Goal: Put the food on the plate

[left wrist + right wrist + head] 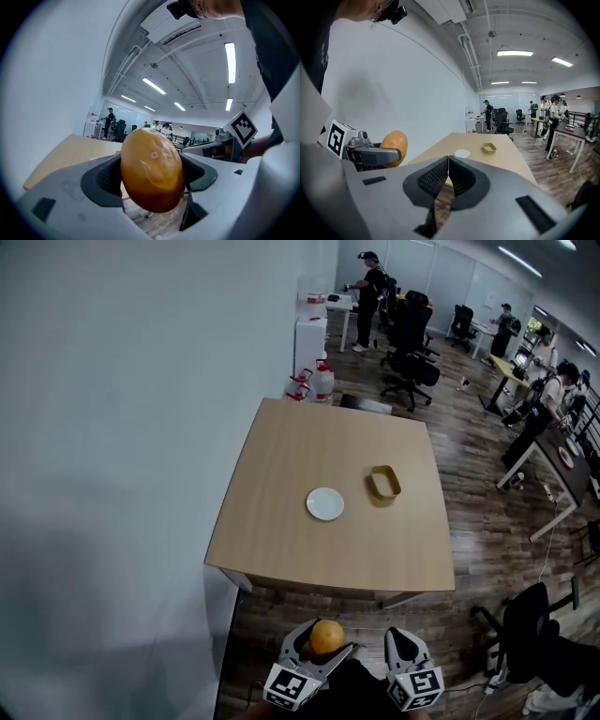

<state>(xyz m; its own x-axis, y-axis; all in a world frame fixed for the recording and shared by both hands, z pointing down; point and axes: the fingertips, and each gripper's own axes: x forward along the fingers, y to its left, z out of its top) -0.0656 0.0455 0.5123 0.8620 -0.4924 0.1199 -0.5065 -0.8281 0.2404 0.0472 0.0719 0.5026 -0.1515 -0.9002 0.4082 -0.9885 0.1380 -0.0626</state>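
Observation:
My left gripper (325, 641) is shut on an orange, bun-like piece of food (326, 636), held low in front of the table's near edge. The food (152, 168) fills the space between the left jaws; it also shows in the right gripper view (393, 147). My right gripper (401, 645) hangs beside the left one, shut and holding nothing, its pads (440, 176) pressed together. A small white plate (324, 503) lies near the middle of the wooden table (281, 549), far ahead of both grippers. The plate (462, 153) carries nothing.
A shallow yellow-tan tray (383, 482) sits just right of the plate. A white wall (122, 427) runs along the left. Behind the table stand jugs (321, 383), black office chairs (411, 343) and people at desks. Another chair (534, 624) stands at the lower right.

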